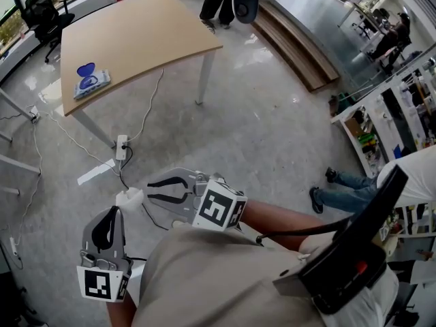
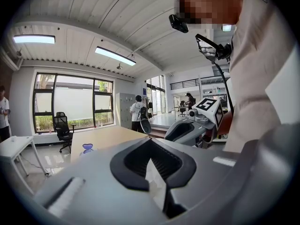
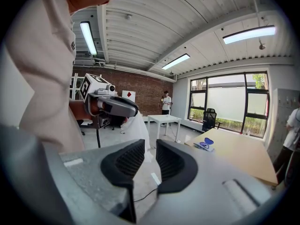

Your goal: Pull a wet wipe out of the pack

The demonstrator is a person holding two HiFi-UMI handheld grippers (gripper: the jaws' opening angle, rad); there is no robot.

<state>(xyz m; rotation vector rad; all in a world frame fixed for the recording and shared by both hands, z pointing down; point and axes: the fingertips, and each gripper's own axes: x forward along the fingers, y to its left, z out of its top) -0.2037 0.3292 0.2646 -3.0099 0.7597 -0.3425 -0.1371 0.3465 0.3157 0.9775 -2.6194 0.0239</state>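
With the wet wipe pack (image 1: pixel 92 82) well away on the surface (image 1: pixel 150 26), and a white wipe (image 3: pixel 136 128) hanging from the pressed-together left hand-held gripper (image 2: pixel 150 144), hold that pinch firm and lift the sheet clear, leaving the slightly parted, empty right hand-held gripper (image 3: pixel 149 144) free.

A light wooden table on white legs (image 1: pixel 150 26) stands on polished grey concrete floor (image 1: pixel 272 135); black swivel office chair (image 1: pixel 42 11) before black-framed windows (image 2: pixel 75 102) (daylight outside).
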